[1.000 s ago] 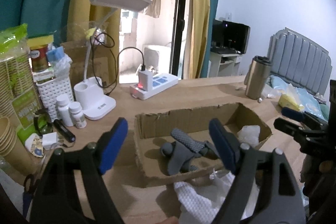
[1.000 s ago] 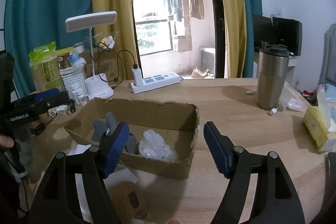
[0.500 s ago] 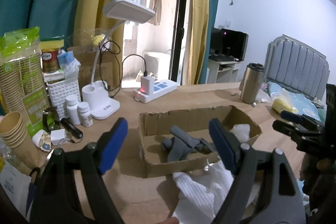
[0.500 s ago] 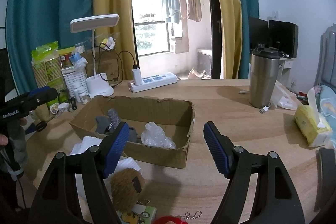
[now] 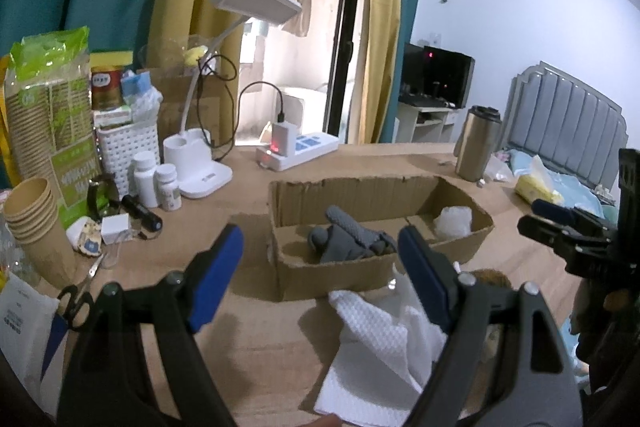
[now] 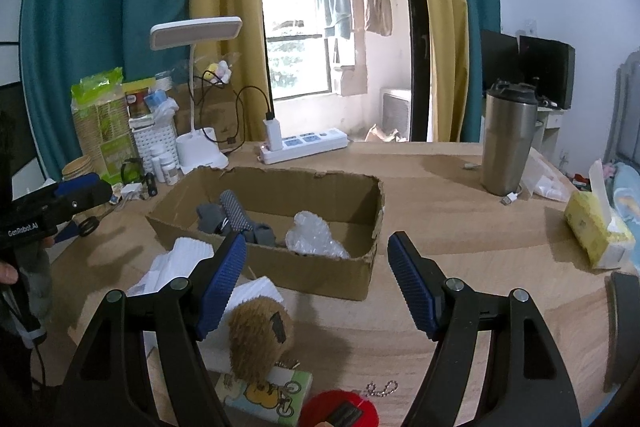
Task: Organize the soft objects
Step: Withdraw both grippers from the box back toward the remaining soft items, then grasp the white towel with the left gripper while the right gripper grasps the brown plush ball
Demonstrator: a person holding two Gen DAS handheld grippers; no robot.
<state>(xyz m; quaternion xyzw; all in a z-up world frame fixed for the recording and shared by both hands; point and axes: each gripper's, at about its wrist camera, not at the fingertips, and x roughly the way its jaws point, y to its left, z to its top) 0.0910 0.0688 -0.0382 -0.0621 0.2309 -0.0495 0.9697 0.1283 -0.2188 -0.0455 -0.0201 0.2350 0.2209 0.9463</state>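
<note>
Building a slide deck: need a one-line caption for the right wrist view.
Open right gripper hovers over a brown plush toy before a cardboard box holding grey socks.

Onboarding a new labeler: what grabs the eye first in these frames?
The torn cardboard box mid-table, with grey socks at its left end and a wad of clear plastic to their right. In front of it lie a white cloth and a brown plush toy, under the open right hand-held gripper. The left hand-held gripper is open too.
</note>
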